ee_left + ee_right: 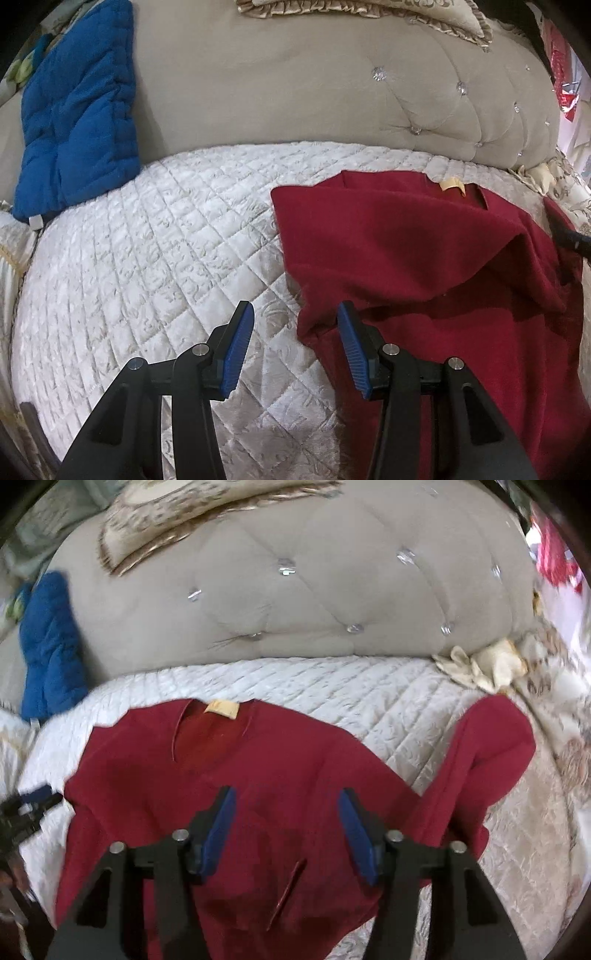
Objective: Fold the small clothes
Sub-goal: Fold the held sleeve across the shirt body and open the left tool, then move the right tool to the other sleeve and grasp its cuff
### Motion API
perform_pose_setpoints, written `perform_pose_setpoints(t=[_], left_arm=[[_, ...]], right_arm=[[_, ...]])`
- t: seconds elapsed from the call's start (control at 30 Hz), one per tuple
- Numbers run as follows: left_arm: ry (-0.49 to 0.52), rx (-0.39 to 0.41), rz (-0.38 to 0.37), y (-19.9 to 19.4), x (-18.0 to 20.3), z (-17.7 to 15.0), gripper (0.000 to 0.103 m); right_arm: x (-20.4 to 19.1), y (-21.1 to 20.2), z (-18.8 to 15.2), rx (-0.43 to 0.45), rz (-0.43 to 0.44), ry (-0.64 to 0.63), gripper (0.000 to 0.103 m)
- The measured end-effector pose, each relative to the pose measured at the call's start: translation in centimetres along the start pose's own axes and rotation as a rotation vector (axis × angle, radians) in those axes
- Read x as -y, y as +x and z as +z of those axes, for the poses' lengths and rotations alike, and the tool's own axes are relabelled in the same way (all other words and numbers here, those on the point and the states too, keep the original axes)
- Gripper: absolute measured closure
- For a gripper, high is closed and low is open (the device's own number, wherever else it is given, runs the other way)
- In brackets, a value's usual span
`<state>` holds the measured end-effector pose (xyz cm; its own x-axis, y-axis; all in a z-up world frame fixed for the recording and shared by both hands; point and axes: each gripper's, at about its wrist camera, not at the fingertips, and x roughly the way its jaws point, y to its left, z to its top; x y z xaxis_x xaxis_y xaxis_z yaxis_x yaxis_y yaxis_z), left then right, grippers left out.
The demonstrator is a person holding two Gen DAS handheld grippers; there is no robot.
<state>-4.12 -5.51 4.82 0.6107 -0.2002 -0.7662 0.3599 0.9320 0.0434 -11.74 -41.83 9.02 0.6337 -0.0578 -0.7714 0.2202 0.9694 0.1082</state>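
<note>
Garment under inspection: a dark red knitted sweater [258, 775] lay spread on the white quilted bed cover [155, 236], its cream neck label [221, 709] toward the beige tufted headboard [314, 602]. One sleeve lay folded across the sweater's body; the other trailed outward. The left hand-held gripper [295, 347] stood released over the sweater's edge, holding nothing. The right hand-held gripper [286, 830] was likewise released above the sweater's middle. A blue quilted cushion [77, 110] leaned against the headboard, well apart from the sweater.

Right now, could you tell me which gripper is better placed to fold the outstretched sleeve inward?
Probably the right gripper: open, above the red top, with the sleeve on its right. The left gripper hovers at the opposite edge.
</note>
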Motion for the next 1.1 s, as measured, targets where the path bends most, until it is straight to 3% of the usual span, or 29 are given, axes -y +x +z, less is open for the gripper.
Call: perform_pose_setpoints(t=[0.1,0.13,0.17,0.23,0.37,0.5,0.6,0.63,0.7,0.77,0.83,0.9,1.0,1.1], left_arm=[[-0.035,-0.015,-0.005,0.2,-0.5,-0.2,0.077],[-0.041,-0.015,-0.006,0.2,-0.7,-0.3,0.077],[-0.045,-0.010,-0.004,0.0,-0.9,-0.3,0.077],[-0.049,0.002,0.008,-0.2,-1.5,-0.3,0.077],[-0.077,0.009,0.016,-0.2,-2.5,0.2,0.077],[-0.084,0.010,-0.013,0.0,-2.0,0.3,0.077],[-0.053,-0.008,-0.014,0.5,-1.0,0.0,0.077],[-0.044,-0.014,-0.013,0.6,-0.7,-0.2,0.077],[-0.030,-0.015,-0.024,0.6,-0.5,-0.4,0.077],[-0.028,-0.015,-0.023,0.7,-0.6,-0.5,0.077],[-0.050,-0.013,-0.035,0.5,-1.0,-0.4,0.077],[-0.091,0.004,-0.055,0.2,-1.6,-0.1,0.077],[-0.129,0.014,-0.068,0.3,-1.7,0.3,0.077],[-0.113,-0.020,-0.052,1.8,-1.1,0.3,0.077]], right_arm=[[-0.7,2.6,-0.9,-0.096,0.012,-0.028,0.042],[-1.1,3.4,-1.4,-0.135,0.017,-0.051,0.049],[-1.5,3.5,-1.9,-0.138,0.013,-0.083,0.073],[-2.7,2.6,-2.4,-0.100,-0.048,-0.190,0.096],[-1.9,0.6,-1.0,-0.016,-0.095,-0.197,0.097],[0.2,0.1,1.6,0.075,-0.226,-0.130,0.097],[1.4,2.2,2.1,0.050,-0.250,-0.089,0.095],[1.4,2.8,1.9,0.001,-0.235,-0.078,0.091],[1.2,1.9,1.2,-0.003,-0.174,-0.047,0.081],[0.7,0.2,0.3,0.042,-0.141,-0.048,0.039],[0.3,-1.5,-0.7,0.093,-0.162,-0.074,0.029],[0.3,-2.0,-1.1,0.091,-0.163,-0.078,0.029],[0.7,-1.0,-1.7,0.030,-0.099,-0.045,0.029],[0.8,1.3,-2.2,-0.021,-0.135,-0.057,0.040]])
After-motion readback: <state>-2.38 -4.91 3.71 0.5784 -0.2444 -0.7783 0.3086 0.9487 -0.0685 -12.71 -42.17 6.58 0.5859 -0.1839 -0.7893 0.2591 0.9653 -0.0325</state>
